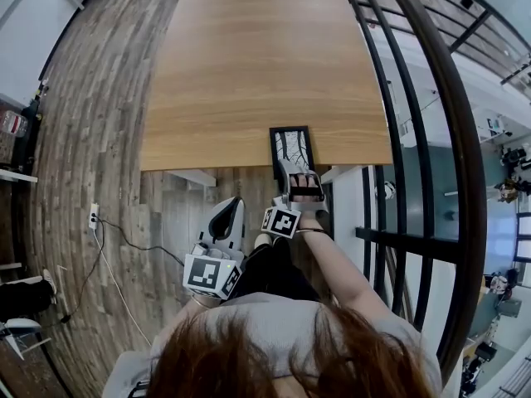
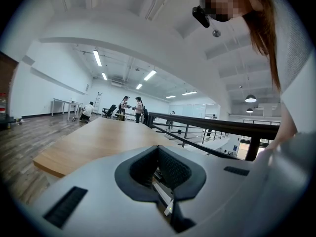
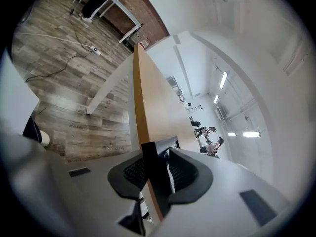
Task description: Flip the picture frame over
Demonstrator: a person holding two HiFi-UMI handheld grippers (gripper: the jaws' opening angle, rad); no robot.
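Observation:
The black picture frame lies flat at the near edge of the wooden table, with a tree picture facing up. My right gripper reaches its near end from below the table edge. In the right gripper view the frame's black edge and the table edge stand between the jaws, which sit slightly apart from it, so the gripper is open around the frame. My left gripper hangs low, close to my body and short of the table. It is shut and empty, and its view looks level across the tabletop.
A black metal railing runs along the table's right side, with a drop to a lower floor beyond. A power strip and cable lie on the wood floor to the left. Several people stand far beyond the table.

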